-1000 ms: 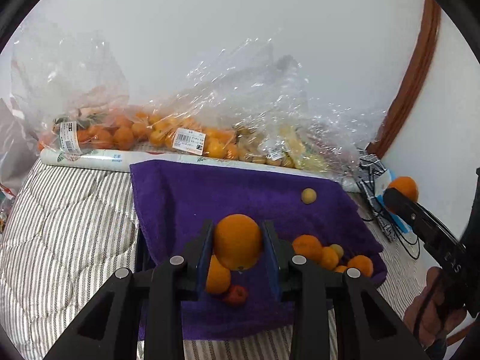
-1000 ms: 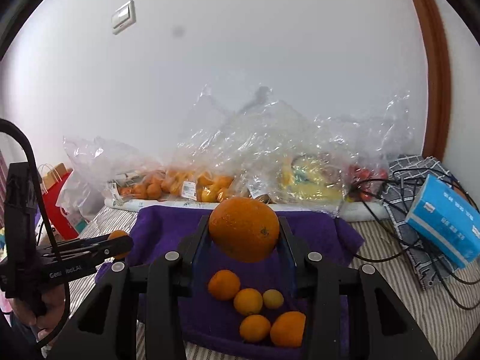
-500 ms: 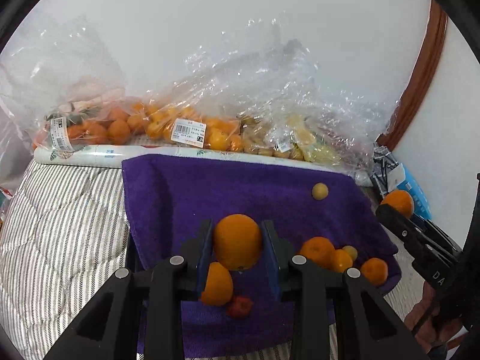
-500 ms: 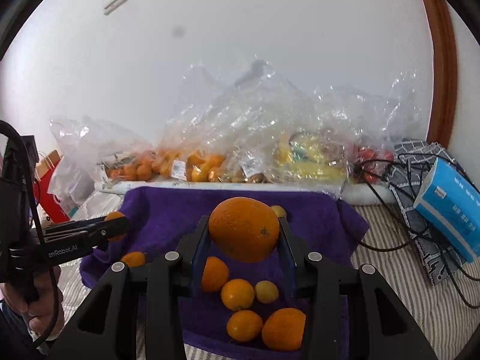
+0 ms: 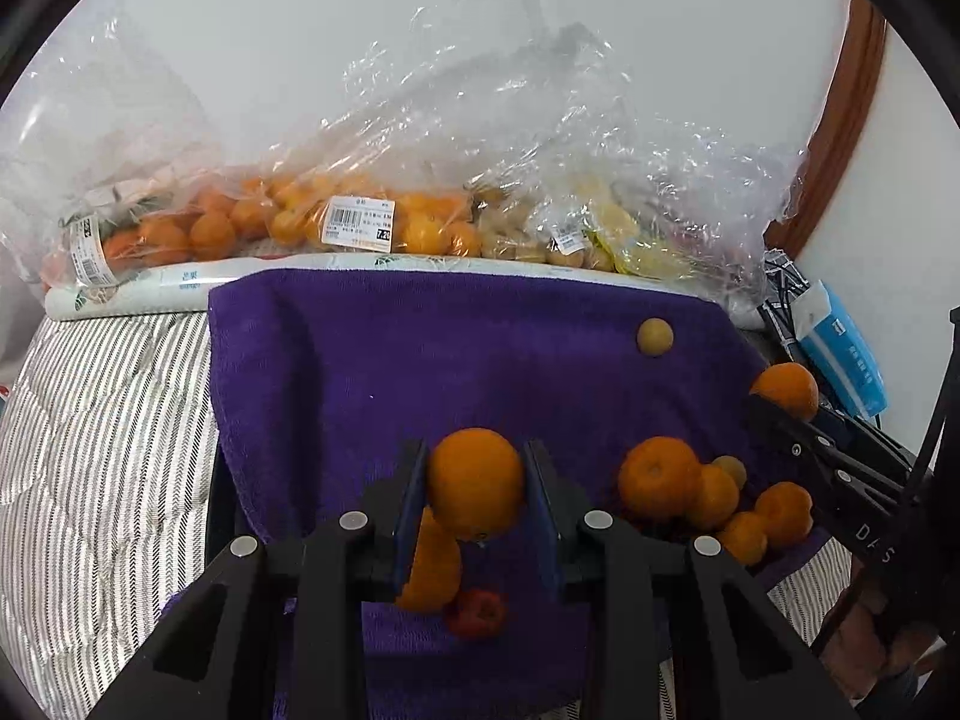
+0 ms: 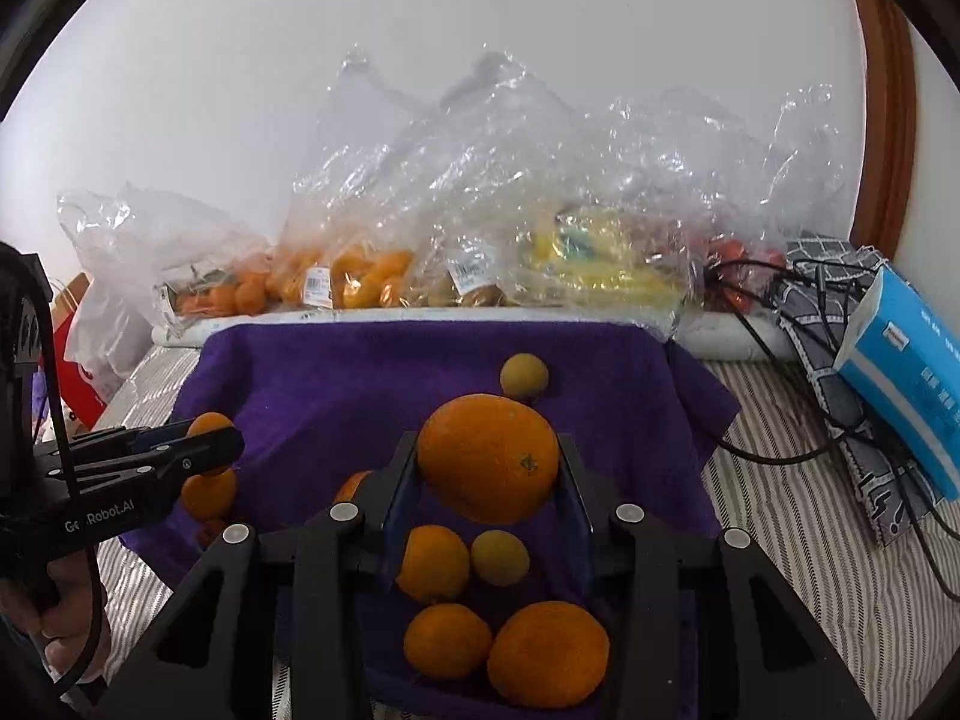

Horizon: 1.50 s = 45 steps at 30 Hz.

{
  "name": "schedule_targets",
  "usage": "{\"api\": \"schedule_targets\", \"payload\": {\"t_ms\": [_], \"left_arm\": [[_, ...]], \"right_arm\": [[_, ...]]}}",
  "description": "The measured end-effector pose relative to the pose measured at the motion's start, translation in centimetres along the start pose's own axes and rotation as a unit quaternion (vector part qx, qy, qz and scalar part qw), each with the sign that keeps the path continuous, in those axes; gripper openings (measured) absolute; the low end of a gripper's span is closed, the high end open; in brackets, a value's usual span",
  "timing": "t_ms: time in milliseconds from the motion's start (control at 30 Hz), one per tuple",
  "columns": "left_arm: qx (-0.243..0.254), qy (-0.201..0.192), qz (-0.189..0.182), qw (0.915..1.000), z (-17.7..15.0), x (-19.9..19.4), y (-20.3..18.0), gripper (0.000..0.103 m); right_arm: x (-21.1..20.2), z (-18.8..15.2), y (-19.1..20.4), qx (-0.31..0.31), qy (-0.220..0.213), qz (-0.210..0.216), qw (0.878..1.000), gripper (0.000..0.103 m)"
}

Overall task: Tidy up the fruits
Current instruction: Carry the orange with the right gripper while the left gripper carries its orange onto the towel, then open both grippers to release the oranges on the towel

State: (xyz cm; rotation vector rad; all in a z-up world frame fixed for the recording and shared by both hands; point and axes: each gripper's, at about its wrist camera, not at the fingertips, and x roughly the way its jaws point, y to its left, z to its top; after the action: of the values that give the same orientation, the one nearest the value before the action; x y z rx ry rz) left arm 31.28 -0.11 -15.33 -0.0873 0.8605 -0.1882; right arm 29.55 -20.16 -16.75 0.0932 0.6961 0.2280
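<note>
A: Left wrist view first: our left gripper (image 5: 475, 495) has its fingers pinching a small orange (image 5: 475, 483), held above the near part of the purple towel (image 5: 420, 360). Right under it lie a mandarin (image 5: 429, 570) and a little red fruit (image 5: 476, 612).

B: And in the right wrist view our right gripper (image 6: 487, 468) has its fingers clamped on a large orange (image 6: 489, 457), over the cluster of citrus (image 6: 504, 606) at the near right of the towel.

A: So what could go wrong for us?

B: We think rolling, mostly. The towel sits on a soft striped bed (image 5: 90, 450), so nothing lies flat. If we let the large orange go on top of the cluster, it may knock the small yellow fruit (image 6: 499, 557) or a mandarin off the near edge.

A: Same on our side. Set the small orange onto the two fruits below and it could slide off them and roll left, off the towel.

B: The two grippers are also near each other; lowering both at once risks a bump between them.

A: The lone yellowish fruit (image 5: 654, 336) at the far right is well apart from all this.

B: The bagged fruit (image 6: 360, 276) along the far wall looks out of harm's way too.
</note>
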Motion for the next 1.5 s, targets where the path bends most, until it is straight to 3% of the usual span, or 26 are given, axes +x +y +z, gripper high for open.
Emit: {"api": "schedule_targets", "payload": {"t_ms": [1267,1367,1500], "left_arm": [[0.005,0.022,-0.005,0.9997,-0.1,1.2,-0.1,0.031],[0.006,0.024,-0.004,0.9997,-0.2,1.1,-0.2,0.039],[0.006,0.028,-0.003,0.9996,-0.3,0.9,-0.3,0.044]], "right_arm": [[2.0,-1.5,1.1,-0.041,0.031,-0.019,0.999,0.042],[1.5,-1.4,1.0,-0.037,0.025,-0.014,0.999,0.044],[0.2,-1.2,1.3,-0.043,-0.002,-0.014,0.999,0.057]]}}
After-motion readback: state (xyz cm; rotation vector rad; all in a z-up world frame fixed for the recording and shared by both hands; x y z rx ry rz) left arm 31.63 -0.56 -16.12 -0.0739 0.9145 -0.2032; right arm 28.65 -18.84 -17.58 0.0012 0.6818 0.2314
